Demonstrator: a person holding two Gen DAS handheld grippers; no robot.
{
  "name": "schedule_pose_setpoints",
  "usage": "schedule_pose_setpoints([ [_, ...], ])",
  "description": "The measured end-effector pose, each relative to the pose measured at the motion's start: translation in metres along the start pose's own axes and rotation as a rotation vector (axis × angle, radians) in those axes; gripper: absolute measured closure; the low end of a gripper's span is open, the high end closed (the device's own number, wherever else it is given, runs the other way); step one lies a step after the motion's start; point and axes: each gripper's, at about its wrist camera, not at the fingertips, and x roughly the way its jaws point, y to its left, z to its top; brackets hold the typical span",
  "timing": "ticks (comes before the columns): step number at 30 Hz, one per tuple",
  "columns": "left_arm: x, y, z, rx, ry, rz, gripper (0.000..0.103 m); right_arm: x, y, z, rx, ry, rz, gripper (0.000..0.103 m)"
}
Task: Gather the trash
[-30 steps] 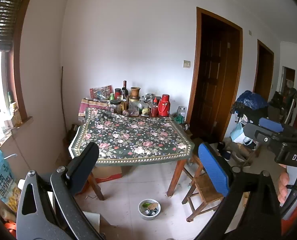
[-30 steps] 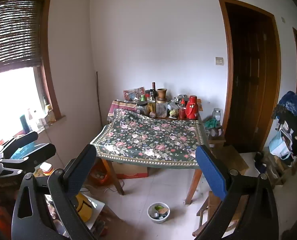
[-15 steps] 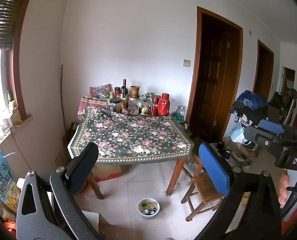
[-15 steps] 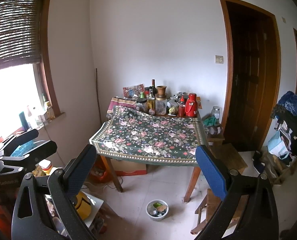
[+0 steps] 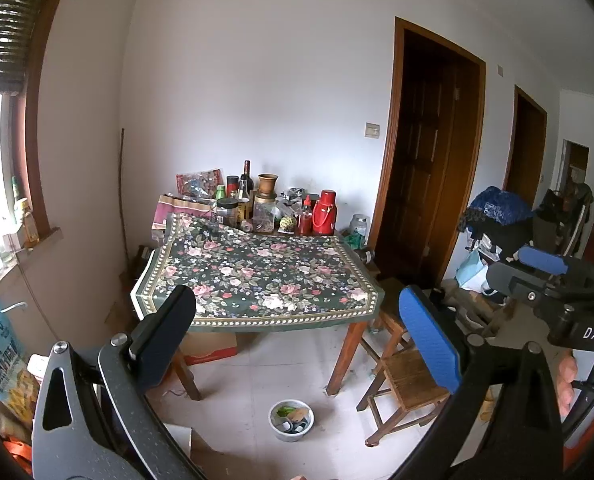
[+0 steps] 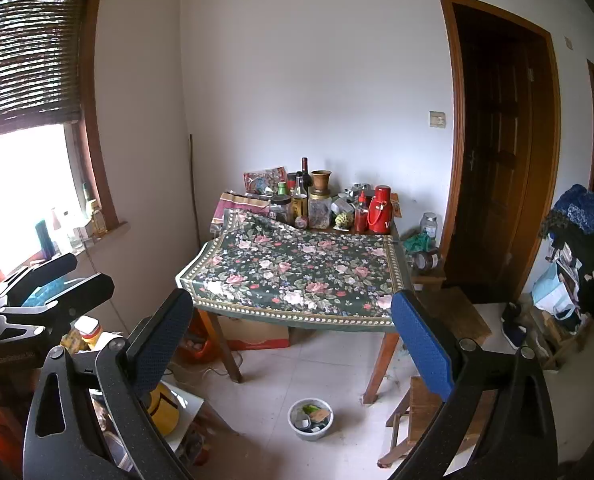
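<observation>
1. Left gripper [image 5: 297,336] was held in the air with its fingers [image 5: 165,336] spread wide, nothing between them; bases cut off by the bottom edge.
2. Right gripper [image 6: 293,332] was the same: fingers [image 6: 421,344] wide apart, holding nothing.
3. White bowl [image 6: 311,419] of trash sat upright on the floor tiles, mouth up, round so no long axis, near the desk's [image 6: 297,276] near-right leg [image 6: 381,364].
4. Bowl contents were hard to make out: a green scrap, a brown piece, some dark bits.
5. Desk was covered by a floral cloth; bottles, jars and a red thermos [image 6: 379,210] crowded its far edge, labels too small to read.
6. Wooden stool [image 5: 407,384] stood right of the bowl, partly hidden behind the left gripper's blue finger.
7. Cardboard box [image 6: 257,334] under the desk was partly hidden by the cloth.
</observation>
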Motion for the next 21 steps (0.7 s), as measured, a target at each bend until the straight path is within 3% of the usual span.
schedule_pose_setpoints([
  [21, 0.0022, -0.0033, 0.0005, -0.012, 0.007, -0.028, 0.001, -0.0003, -0.0014, 0.0013, 0.000, -0.001, 0.001, 0.004],
])
